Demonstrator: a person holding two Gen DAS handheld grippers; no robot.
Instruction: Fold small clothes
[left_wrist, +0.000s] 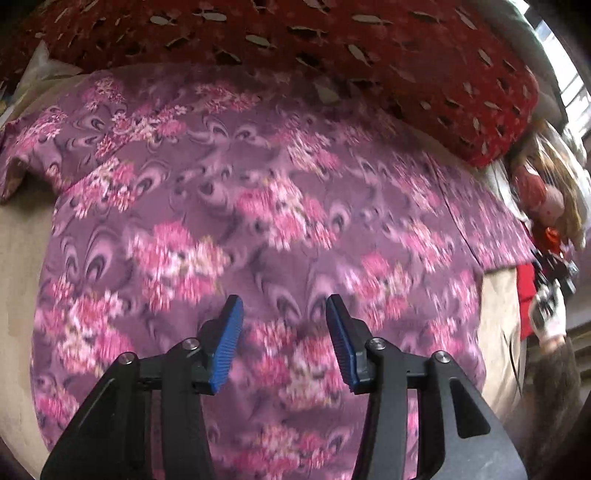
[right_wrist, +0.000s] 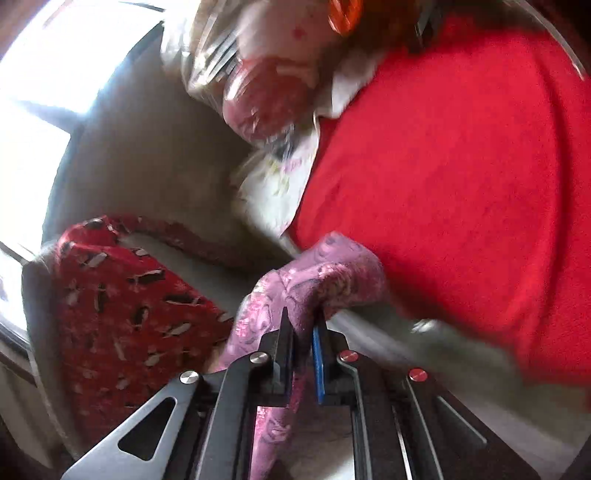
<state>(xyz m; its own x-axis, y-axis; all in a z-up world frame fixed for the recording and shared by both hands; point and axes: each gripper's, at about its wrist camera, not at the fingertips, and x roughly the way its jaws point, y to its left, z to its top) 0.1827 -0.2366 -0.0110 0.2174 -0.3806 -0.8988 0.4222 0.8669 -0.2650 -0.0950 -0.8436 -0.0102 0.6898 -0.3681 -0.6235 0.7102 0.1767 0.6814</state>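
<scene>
A purple garment with pink flowers (left_wrist: 258, 206) lies spread flat over a beige surface (left_wrist: 18, 258), filling most of the left wrist view. My left gripper (left_wrist: 284, 306) hovers over its near part, jaws open, nothing between the blue pads (left_wrist: 227, 347). In the right wrist view my right gripper (right_wrist: 303, 317) is shut on a bunched edge of the purple floral garment (right_wrist: 325, 277), which rises in a fold ahead of the fingertips and hangs down between the arms.
A red cushion with a pale fish pattern (left_wrist: 332, 48) lies along the garment's far side and appears as the cushion (right_wrist: 122, 295) at left of the right gripper. A red cloth (right_wrist: 461, 166) spreads at right. A doll in plastic wrap (right_wrist: 266, 85) lies beyond.
</scene>
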